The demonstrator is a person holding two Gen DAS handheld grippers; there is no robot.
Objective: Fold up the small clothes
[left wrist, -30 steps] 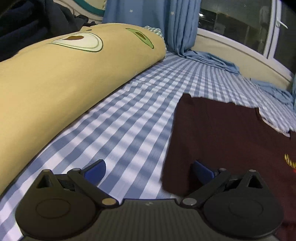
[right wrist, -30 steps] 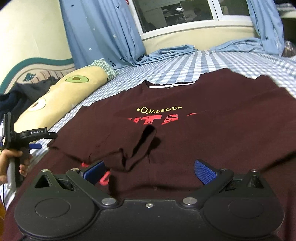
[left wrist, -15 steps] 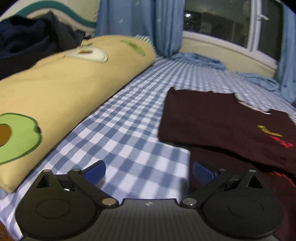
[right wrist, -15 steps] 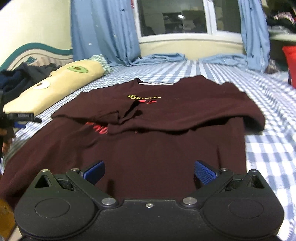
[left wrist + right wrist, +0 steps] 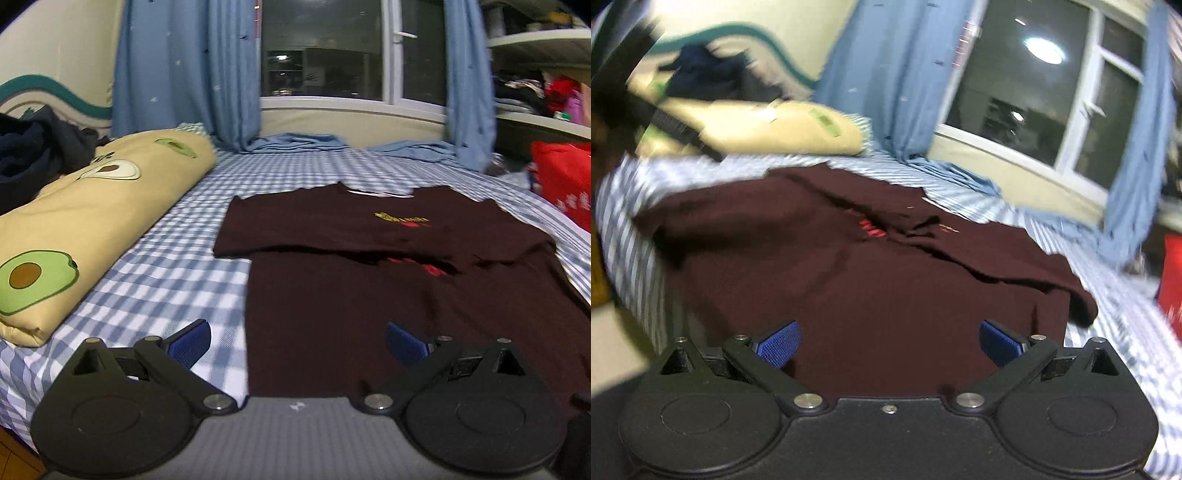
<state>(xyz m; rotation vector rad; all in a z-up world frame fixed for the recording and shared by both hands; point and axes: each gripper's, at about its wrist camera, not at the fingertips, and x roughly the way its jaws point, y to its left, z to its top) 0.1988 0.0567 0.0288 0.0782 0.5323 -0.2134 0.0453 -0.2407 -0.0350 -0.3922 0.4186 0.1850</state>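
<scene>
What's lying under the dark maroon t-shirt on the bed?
The maroon t-shirt lies on the blue checked bedsheet. Anything else beneath it is covered.

Dark maroon T-shirt (image 5: 388, 314) lying flat on the blue-and-white checked bedsheet (image 5: 177, 273) in front of me. Its upper part, with both sleeves turned inward, is lying across the chest as a wider band, partly covering the red lettering (image 5: 432, 267); a small yellow and red print (image 5: 400, 219) is showing below the neckline. In my right wrist view, which is blurring, the same shirt (image 5: 886, 295) is reaching the near mattress edge.
</scene>
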